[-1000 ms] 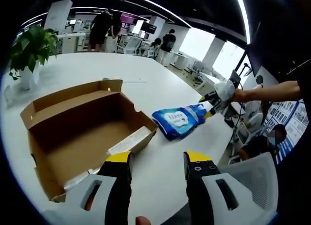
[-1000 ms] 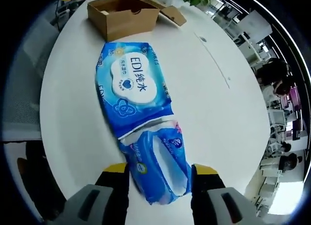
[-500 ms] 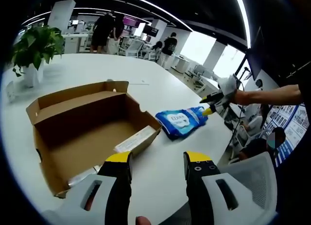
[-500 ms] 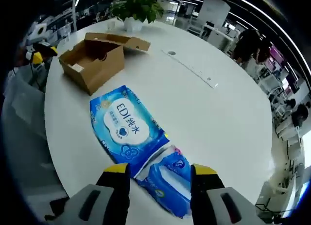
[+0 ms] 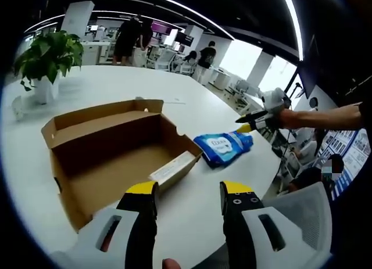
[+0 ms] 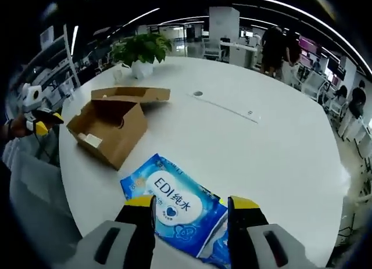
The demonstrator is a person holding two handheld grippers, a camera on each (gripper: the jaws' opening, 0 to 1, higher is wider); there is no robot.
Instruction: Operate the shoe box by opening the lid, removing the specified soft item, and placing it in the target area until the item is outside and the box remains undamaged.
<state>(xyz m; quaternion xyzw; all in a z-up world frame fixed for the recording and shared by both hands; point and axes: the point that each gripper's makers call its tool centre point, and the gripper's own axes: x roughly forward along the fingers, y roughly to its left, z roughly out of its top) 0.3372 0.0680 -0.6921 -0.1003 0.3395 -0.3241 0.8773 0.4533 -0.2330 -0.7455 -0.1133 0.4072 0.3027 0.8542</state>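
The brown cardboard shoe box (image 5: 116, 158) stands open on the white round table (image 5: 197, 222), with its lid folded back behind it. A white paper strip (image 5: 171, 167) leans inside its near wall. The blue pack of wet wipes (image 5: 224, 147) lies flat on the table to the right of the box. My left gripper (image 5: 189, 190) is open and holds nothing, short of the box. In the right gripper view, my right gripper (image 6: 192, 202) is open just above the near end of the wipes pack (image 6: 174, 205), with the box (image 6: 110, 126) farther off to the left. The right gripper (image 5: 253, 122) also shows beyond the pack, in a hand.
A potted plant (image 5: 49, 54) stands at the table's far side, past the box. A white mesh chair (image 5: 296, 217) is at the table's edge near my left gripper. People and desks fill the office behind. A small round port (image 6: 198, 93) sits mid-table.
My right gripper has drawn up and back from the wipes pack, which now lies on the table apart from the jaws. The left view has shifted slightly; the box stays put.
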